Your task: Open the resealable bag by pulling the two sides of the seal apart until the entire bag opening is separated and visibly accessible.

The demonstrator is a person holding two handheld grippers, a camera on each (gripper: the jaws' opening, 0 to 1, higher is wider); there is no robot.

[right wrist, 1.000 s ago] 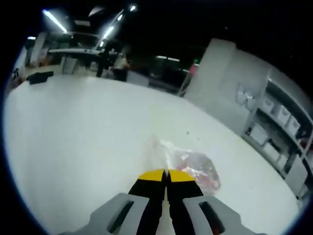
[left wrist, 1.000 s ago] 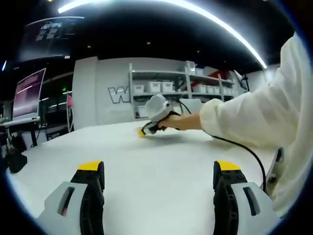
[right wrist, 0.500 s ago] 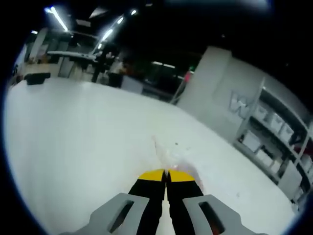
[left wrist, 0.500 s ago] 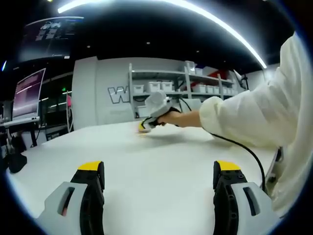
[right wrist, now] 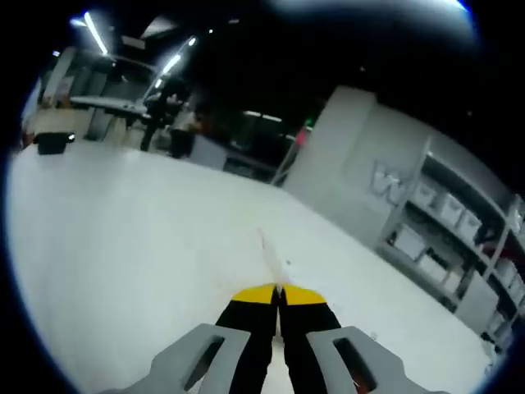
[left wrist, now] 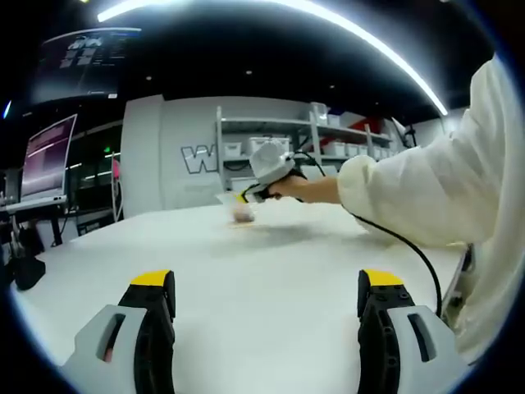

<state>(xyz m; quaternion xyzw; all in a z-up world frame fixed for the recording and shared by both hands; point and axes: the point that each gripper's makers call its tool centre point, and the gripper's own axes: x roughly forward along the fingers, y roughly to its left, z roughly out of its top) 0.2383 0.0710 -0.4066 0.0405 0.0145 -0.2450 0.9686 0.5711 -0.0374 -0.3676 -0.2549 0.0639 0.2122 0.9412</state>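
- Left gripper [left wrist: 264, 300] sits at the bottom of the left gripper view, its jaws spread wide with nothing between them, low over the white table [left wrist: 271, 263].
- Right gripper [left wrist: 243, 197] appears in that same view at upper centre, held by a hand [left wrist: 305, 189] coming out of a white sleeve [left wrist: 426, 193] on the right.
- A clear bag [left wrist: 238, 207] hangs from its tips, lifted just off the table; something pinkish shows inside it.
- A black cable [left wrist: 410, 250] trails from the hand down toward the lower right.
- In the right gripper view, the right gripper [right wrist: 279, 293] has its jaws pressed together on a thin edge of the bag [right wrist: 267, 256], which sticks up past the yellow tips at frame centre.
- Shelves [right wrist: 447, 254] with white bins stand at the right.
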